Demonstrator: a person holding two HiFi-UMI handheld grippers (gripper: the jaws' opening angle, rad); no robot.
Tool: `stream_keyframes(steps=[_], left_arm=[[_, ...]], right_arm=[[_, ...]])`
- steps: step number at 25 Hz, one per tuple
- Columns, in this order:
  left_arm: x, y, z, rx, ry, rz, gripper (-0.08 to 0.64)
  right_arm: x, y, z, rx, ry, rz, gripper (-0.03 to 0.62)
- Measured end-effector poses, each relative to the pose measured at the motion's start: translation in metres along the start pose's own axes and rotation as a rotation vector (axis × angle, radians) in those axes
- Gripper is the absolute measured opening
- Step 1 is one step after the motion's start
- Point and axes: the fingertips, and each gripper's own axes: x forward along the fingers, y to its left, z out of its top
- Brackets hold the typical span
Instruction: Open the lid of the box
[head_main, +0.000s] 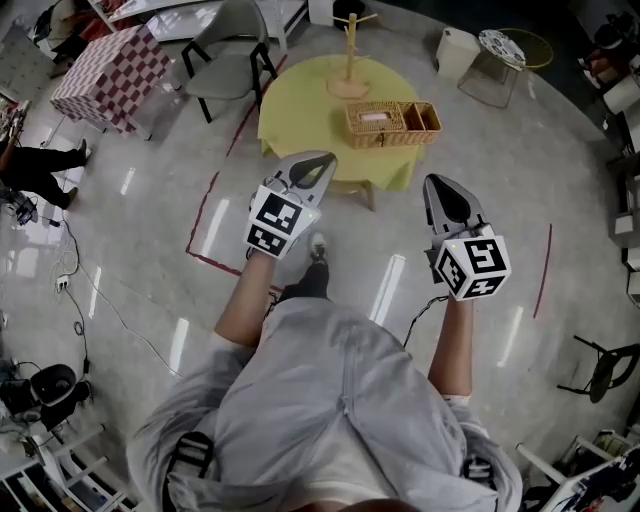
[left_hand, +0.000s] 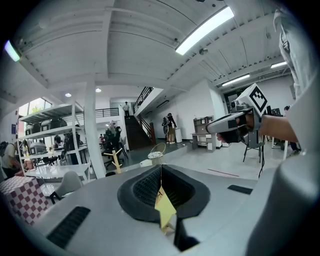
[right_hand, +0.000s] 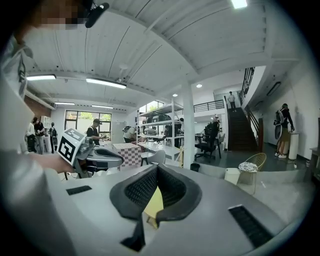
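Grey left tongs (head_main: 324, 162) held level, shut | right tongs (head_main: 440, 183) level, shut

The left hand-held gripper (left_hand: 161, 169) has its jaws pressed together, tips meeting at centre, with a yellow sliver (left_hand: 165, 210) showing below them. At two o'clock, the right hand-held gripper (left_hand: 210, 128) points left. A checkered box (left_hand: 20, 197) sits at eight o'clock.

Open-plan lab hall with shelving racks (right_hand: 161, 119), staircase (right_hand: 241, 131), floor cables (head_main: 84, 300).
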Motion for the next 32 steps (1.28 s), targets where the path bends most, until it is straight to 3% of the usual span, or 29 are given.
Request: stream_keyframes(steps=[8,16,24,32], left_arm=[[0.075,0.096,-0.004,-0.008,0.025,-0.038,0.029],[0.143,0.171,-0.006,-0.019,0.023,-0.064,0.029],[0.183,0.208,-0.027,-0.049,0.047,-0.085,0.029],[0.204,0.217,-0.055,-0.09,0.084,-0.078,0.029]], right_arm=[[0.105,-0.052,0.015,-0.086,0.074,-0.097,0.023],[0.188,-0.09,0.019,-0.076,0.108,-0.13,0.025],[0.241,-0.113,0.002,-0.047,0.163,-0.149,0.027],[0.267,-0.125,-0.046,-0.002,0.269,-0.123,0.096]])
